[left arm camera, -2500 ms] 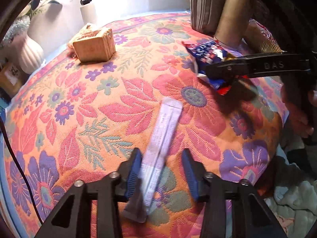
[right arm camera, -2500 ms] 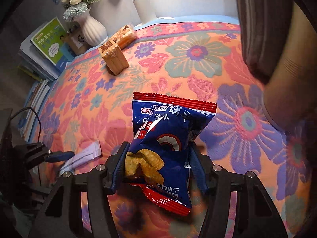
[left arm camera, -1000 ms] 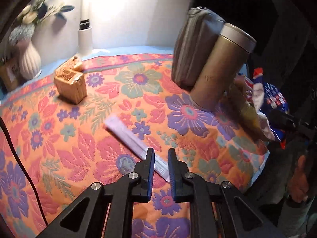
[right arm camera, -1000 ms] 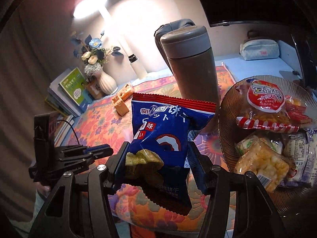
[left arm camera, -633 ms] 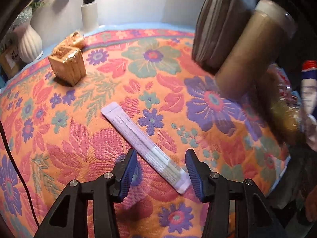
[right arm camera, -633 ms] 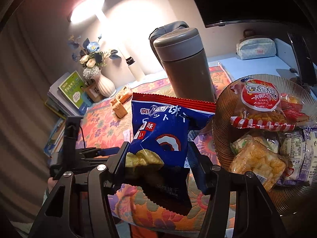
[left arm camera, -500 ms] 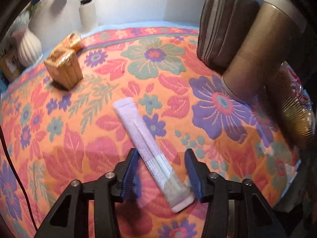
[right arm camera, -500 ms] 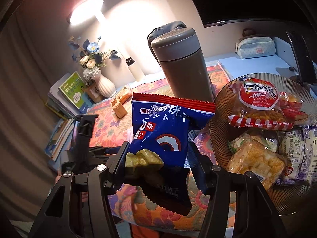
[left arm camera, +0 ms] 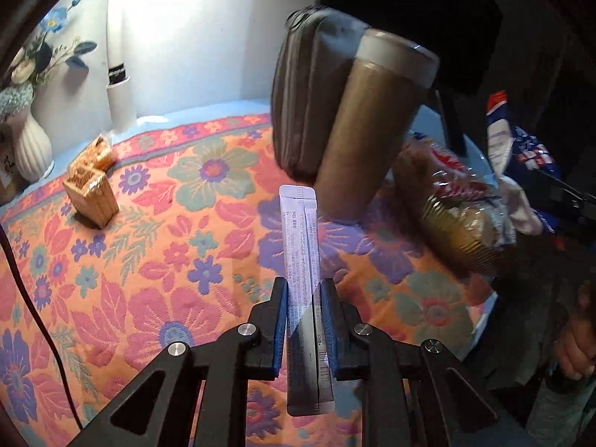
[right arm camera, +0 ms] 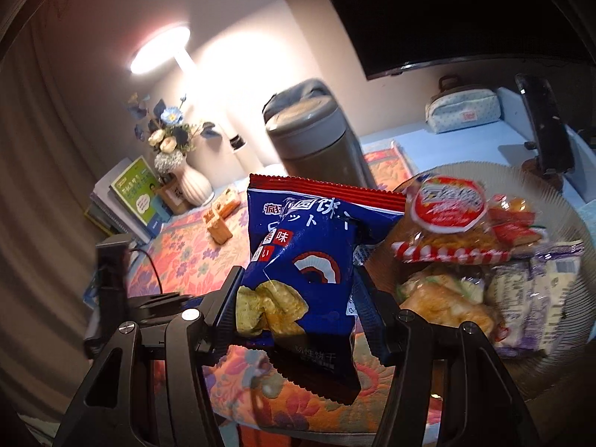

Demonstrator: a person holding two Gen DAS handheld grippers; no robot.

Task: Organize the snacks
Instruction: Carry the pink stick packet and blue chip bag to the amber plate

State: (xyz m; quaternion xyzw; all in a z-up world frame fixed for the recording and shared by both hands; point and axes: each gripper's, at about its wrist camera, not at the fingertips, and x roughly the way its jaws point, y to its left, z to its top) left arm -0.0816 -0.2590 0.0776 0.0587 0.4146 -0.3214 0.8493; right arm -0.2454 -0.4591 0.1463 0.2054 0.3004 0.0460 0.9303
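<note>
I've got the left gripper [left arm camera: 303,300] pinched tight on the sachet [left arm camera: 301,238], mid-frame above the cloth [left arm camera: 149,260], flask [left arm camera: 368,130] standing right behind it. My right gripper [right arm camera: 298,298] clamps the blue bag [right arm camera: 313,260] mid-frame; the bowl [right arm camera: 558,186] of snacks sits at right, flask [right arm camera: 316,141] upper centre.

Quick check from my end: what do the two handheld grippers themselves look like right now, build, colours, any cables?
Both the left gripper and the right gripper have matte black angular frames with cut-out openings, silver screw heads at the joints and blue finger pads. A thin black cable runs along the left side.
</note>
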